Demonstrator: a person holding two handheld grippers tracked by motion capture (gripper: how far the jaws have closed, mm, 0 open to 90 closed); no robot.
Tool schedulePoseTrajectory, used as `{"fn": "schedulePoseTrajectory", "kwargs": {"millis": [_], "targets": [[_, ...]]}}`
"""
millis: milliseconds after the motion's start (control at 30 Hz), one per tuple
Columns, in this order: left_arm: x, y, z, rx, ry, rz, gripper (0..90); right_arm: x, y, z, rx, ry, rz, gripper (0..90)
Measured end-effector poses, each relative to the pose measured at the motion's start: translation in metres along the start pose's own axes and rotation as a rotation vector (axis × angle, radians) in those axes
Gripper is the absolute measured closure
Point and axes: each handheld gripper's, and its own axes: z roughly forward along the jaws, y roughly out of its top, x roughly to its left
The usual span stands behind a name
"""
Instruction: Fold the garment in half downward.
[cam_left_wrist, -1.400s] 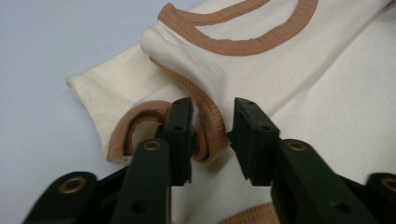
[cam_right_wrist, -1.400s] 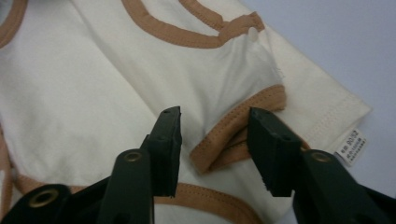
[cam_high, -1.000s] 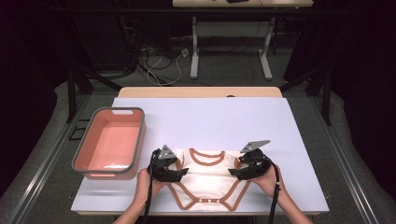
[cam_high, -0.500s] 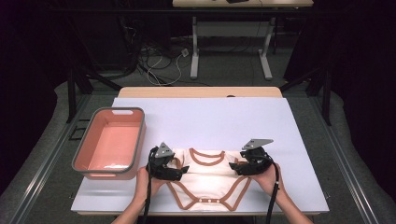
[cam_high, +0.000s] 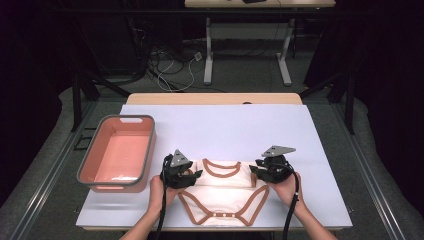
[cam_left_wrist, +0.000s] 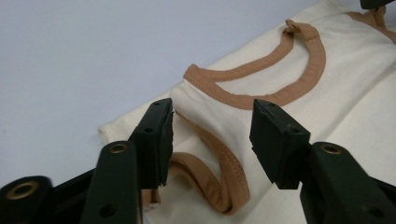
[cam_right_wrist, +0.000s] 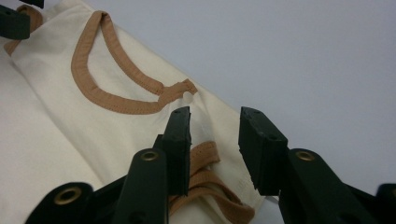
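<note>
A cream baby bodysuit (cam_high: 222, 192) with brown trim lies flat near the table's front edge, neck opening away from the person. My left gripper (cam_high: 193, 175) is at its left shoulder. In the left gripper view the jaws (cam_left_wrist: 212, 123) straddle the folded-in sleeve (cam_left_wrist: 210, 158), with gaps on both sides. My right gripper (cam_high: 254, 171) is at the right shoulder. Its jaws (cam_right_wrist: 215, 126) stand over the folded sleeve edge (cam_right_wrist: 205, 163), apart from the cloth. Both pairs of jaws have just been closing, with cloth between them.
A pink tub with a grey rim (cam_high: 120, 118) stands at the table's left side, beside the left hand. The white tabletop (cam_high: 225, 125) stretches beyond the bodysuit. Desk legs and cables are on the floor behind the table.
Both hands have stayed almost where they were at the bodysuit's shoulders. The left gripper has shifted slightly up the table.
</note>
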Motion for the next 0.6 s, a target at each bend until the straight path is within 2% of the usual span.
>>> {"fn": "schedulePoseTrajectory", "kwargs": {"millis": [133, 267, 367, 433, 600], "targets": [[0.003, 0.004, 0.002, -0.009, 0.017, -0.004, 54.8, 0.004, 0.001, 0.005, -0.004, -0.026, -0.035, 66.7], [0.006, 0.010, 0.006, -0.012, 0.016, -0.013, 55.6, 0.008, 0.002, 0.010, 0.010, -0.014, -0.039, 66.8], [0.009, 0.013, 0.013, 0.008, 0.020, -0.008, 53.4, 0.009, 0.003, 0.015, 0.024, -0.002, -0.029, 64.8], [0.010, 0.015, 0.019, 0.028, 0.018, -0.014, 48.2, 0.008, 0.003, 0.018, 0.039, 0.000, -0.020, 62.0], [0.009, 0.011, 0.034, 0.081, 0.008, -0.005, 47.2, 0.005, 0.001, 0.022, 0.078, 0.022, 0.000, 60.3]]}}
